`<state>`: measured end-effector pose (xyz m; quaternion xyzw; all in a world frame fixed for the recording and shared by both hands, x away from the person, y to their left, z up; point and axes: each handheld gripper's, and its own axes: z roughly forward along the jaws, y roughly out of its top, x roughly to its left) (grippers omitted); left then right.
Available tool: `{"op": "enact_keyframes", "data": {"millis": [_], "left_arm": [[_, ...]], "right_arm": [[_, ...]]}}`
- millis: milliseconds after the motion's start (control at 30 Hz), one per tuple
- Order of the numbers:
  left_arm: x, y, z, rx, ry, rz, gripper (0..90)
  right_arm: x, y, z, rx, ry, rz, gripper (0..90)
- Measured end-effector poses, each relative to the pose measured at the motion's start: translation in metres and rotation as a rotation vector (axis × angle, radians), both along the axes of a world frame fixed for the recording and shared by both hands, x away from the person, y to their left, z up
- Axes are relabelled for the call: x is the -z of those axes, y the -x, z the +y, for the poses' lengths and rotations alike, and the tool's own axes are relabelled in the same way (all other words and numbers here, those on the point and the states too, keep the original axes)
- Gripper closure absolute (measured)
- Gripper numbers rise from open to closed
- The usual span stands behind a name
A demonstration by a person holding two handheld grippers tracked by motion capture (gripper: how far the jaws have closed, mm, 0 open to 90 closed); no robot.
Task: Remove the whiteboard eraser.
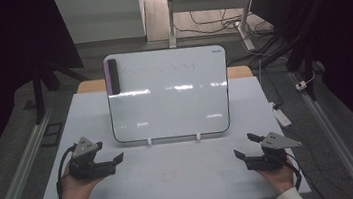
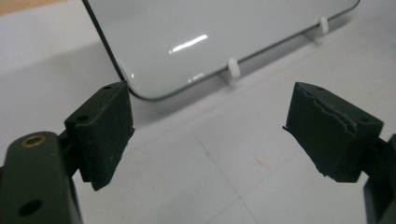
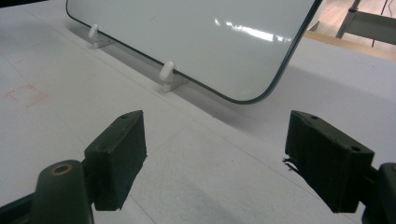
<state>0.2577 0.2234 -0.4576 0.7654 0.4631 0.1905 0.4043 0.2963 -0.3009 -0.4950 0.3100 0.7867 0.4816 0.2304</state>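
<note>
Whiteboard (image 1: pixel 168 93) bears faint, unreadable red scribbles; left gripper (image 1: pixel 114 163) and right gripper (image 1: pixel 243 147) both spread, empty.

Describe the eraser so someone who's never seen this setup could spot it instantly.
Start at the whiteboard propped upright mid-table on two small white clips. Go to its top left corner: the eraser is the dark narrow block stuck there, standing on end along the left edge. It is the one solid dark shape on the board; beside it are faint red squiggles.

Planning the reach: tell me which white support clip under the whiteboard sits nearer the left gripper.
The left clip, below the whiteboard's lower edge; the other clip sits farther toward the right gripper.
</note>
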Motion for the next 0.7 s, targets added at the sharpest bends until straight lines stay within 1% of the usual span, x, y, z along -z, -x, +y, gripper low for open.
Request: {"op": "enact_keyframes", "data": {"millis": [67,200,300,400,500,533,567,700], "left_arm": [[-0.009,-0.008,0.000,-0.007,0.008,-0.007,16.4],[-0.028,-0.025,-0.001,-0.028,0.010,-0.027,17.2],[-0.042,-0.039,-0.001,-0.038,0.006,-0.027,17.6],[-0.054,-0.053,0.000,-0.052,0.013,-0.031,18.5],[-0.064,-0.069,0.002,-0.074,0.030,-0.029,19.4],[-0.068,-0.080,0.003,-0.091,0.034,-0.028,19.9],[-0.068,-0.080,0.003,-0.091,0.034,-0.028,20.5],[-0.074,-0.100,0.005,-0.114,0.032,-0.021,21.7]], "right_arm": [[0.000,0.000,0.001,-0.002,0.001,0.001,20.3],[0.000,0.000,0.002,-0.002,0.002,0.001,20.3],[0.001,-0.001,0.002,-0.003,0.006,0.005,20.4],[0.002,-0.002,0.002,0.001,0.006,0.011,20.4],[0.002,-0.001,0.002,0.000,0.005,0.009,20.5],[0.001,-0.001,0.002,-0.001,0.006,0.006,20.5],[0.001,-0.001,0.002,-0.001,0.006,0.006,20.5],[0.002,-0.001,0.002,0.000,0.005,0.010,20.5]]}}
